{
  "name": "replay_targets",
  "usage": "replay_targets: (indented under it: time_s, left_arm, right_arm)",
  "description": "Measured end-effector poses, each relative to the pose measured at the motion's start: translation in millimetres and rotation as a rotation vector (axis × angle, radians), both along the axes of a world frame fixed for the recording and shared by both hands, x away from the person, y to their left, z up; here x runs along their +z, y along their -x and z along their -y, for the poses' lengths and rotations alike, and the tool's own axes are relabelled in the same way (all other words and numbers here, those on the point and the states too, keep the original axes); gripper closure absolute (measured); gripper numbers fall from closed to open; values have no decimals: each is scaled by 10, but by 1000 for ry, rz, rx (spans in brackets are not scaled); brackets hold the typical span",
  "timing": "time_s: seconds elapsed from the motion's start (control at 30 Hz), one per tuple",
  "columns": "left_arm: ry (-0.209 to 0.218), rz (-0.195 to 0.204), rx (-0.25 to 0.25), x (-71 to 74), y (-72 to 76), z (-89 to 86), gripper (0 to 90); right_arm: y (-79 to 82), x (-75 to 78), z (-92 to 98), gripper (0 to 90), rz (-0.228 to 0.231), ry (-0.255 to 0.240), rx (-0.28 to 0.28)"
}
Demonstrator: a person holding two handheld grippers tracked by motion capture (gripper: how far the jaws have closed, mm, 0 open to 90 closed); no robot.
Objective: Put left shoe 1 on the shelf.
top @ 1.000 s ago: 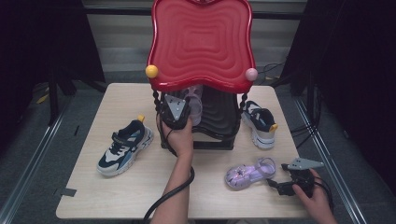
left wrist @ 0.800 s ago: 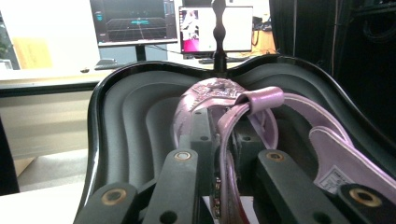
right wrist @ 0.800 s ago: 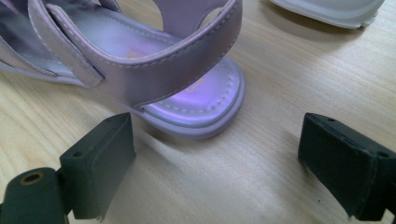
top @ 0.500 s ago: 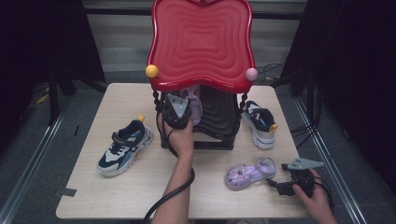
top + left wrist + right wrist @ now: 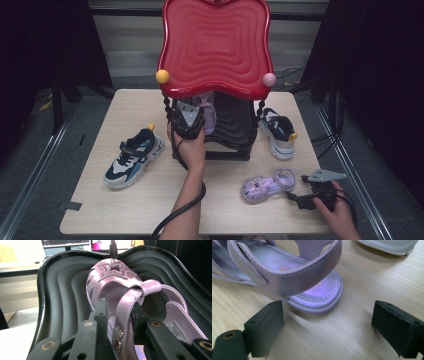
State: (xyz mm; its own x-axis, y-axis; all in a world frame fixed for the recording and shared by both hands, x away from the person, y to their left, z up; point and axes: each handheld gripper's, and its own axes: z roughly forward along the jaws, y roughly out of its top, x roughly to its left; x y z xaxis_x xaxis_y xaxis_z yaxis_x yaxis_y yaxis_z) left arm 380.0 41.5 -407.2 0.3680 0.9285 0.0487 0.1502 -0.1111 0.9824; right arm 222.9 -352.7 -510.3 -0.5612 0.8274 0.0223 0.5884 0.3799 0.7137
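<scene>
A lilac sandal with a glitter star rests on the black lower shelf of a two-tier stand. My left gripper is shut on its ankle strap. From above, the left gripper reaches under the stand's red top. The matching sandal lies on the table at the front right. My right gripper sits just right of its heel. Its jaws stand wide open on the wood, with the sandal's heel just ahead of the gap and not touching either finger.
A navy and white sneaker lies on the table left of the stand. Its pair lies right of the stand, and its white sole is beyond the sandal. Bare wooden tabletop runs along the front.
</scene>
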Motion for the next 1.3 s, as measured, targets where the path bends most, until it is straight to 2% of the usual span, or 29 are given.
replay_targets:
  time_s: [0.2,0.27,0.53,0.8,0.87,0.93,1.0,1.03,1.13,1.2,1.3]
  left_arm:
    - [-32,-13,-29,36,61,-32,687]
    - [-33,-7,-35,65,93,-61,671]
    - [-36,-37,-84,118,188,-144,648]
    - [-42,-92,-132,120,264,-255,628]
    - [-20,-90,-139,123,290,-273,619]
    - [-41,-98,-165,146,311,-295,612]
    - [-46,-104,-174,174,332,-303,595]
    - [-31,-122,-185,192,345,-305,582]
    - [-44,-141,-219,227,369,-320,549]
    - [-36,-161,-236,234,389,-330,538]
    - [-53,-167,-248,241,421,-353,521]
  right_arm:
    - [0,0,0,100,0,0,0]
    - [-1,0,0,100,1,0,0]
    - [-1,-1,1,100,1,1,1]
    - [-1,0,0,100,1,0,0]
    - [-1,0,1,100,1,0,0]
    - [-1,0,0,100,1,0,0]
    - [-1,0,0,100,1,0,0]
    - [-1,0,0,100,1,1,0]
    - [-1,0,0,100,1,1,0]
    - [-1,0,0,100,1,1,0]
    - [0,0,0,100,0,0,0]
